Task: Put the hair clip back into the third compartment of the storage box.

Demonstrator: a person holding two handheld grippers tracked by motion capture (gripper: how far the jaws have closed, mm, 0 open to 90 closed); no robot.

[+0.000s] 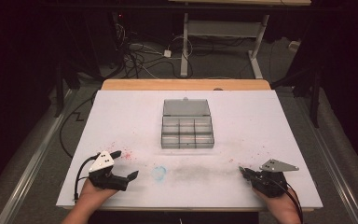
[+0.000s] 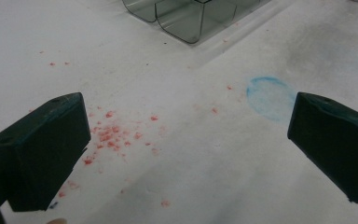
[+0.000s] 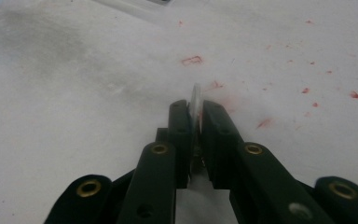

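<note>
1. A thin, pale, coin-like disc point(image 3: 196, 105) is pinched on edge between the right gripper point(image 3: 195, 109) jaws, at the table's point(image 1: 121, 121) near right corner.
2. The compartment box point(image 1: 187, 134), lid open, lies ahead and to the left of it, mid-table.
3. The left gripper point(image 1: 123, 164) stands wide and empty, about as far from the box.

The white table point(image 1: 121, 116) lay open between the left gripper point(image 1: 121, 164) and right gripper point(image 1: 243, 171), bare but for flat red and blue stains. The one obstacle was the clear compartment box point(image 1: 187, 132) farther out at mid-table, its lid point(image 1: 186, 107) apparently laid back. Wide margins ran either side of it.
</note>
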